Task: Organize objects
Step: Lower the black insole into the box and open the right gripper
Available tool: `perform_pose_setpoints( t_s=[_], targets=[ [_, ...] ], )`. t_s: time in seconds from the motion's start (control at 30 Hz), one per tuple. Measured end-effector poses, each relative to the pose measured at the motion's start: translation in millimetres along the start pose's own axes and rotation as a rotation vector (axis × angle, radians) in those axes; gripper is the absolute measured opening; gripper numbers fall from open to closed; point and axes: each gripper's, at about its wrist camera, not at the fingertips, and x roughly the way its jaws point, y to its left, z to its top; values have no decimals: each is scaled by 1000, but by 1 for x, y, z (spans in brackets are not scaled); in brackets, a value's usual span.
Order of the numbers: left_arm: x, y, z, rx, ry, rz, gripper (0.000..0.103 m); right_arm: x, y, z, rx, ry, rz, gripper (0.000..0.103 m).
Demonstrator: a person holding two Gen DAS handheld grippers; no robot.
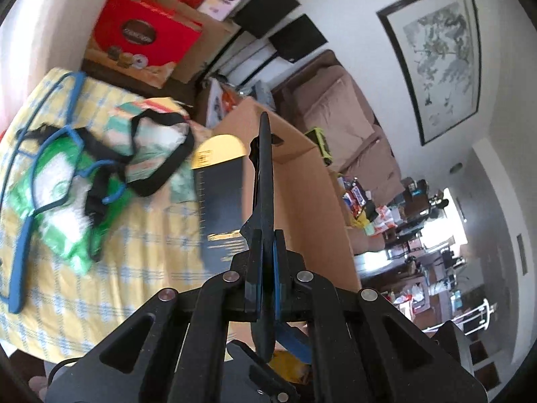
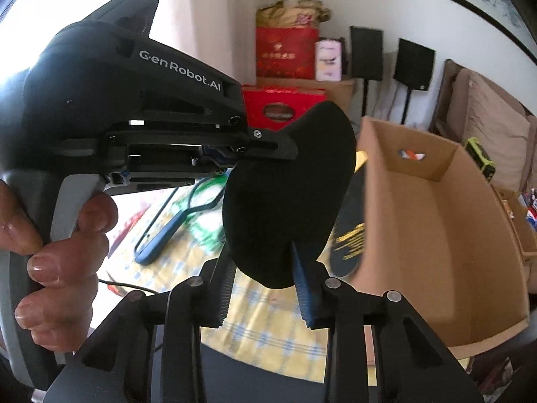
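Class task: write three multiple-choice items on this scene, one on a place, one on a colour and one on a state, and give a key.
1. Where does the blue hanger lie?
A. in the cardboard box
B. on the yellow checked cloth
C. on the sofa

2. What colour is the insole in the left gripper?
A. black
B. red
C. white

3. How is the left gripper?
A. wide open
B. out of view
C. shut on the insole

Key:
1 B, the blue hanger lies flat on the yellow checked cloth.
2 A, the insole is plain black.
3 C, the left gripper has its pads pressed on the insole's edge.
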Motion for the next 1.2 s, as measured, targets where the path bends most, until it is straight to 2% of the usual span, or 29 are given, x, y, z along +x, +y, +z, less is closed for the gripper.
perform_pose_setpoints(
  t_s=[0.23,0.5,0.63,0.77,0.87,1.07,1.17,1.2],
  targets=[
    [37,-45,9,36,34,-30,5,-23,-58,13,93,-10,-15,32],
    [81,-71,10,30,75,-23,5,-29,-104,9,154,3,-38,31],
    [106,-82,12,34,105,12,5,-23,-123,8,173,29,-45,31],
    [128,-85,15,48,121,76,5,-8,-145,7,236,84,-7,31],
    [142,-86,16,70,129,129,5,5,-160,6,279,130,16,35],
    [172,-88,14,143,172,203,7,28,-172,3,290,208,-32,36],
    [176,-92,13,172,180,200,13,35,-179,0,302,229,-53,36],
    [175,-95,13,190,179,197,21,37,-182,-1,312,235,-64,36]
  ],
)
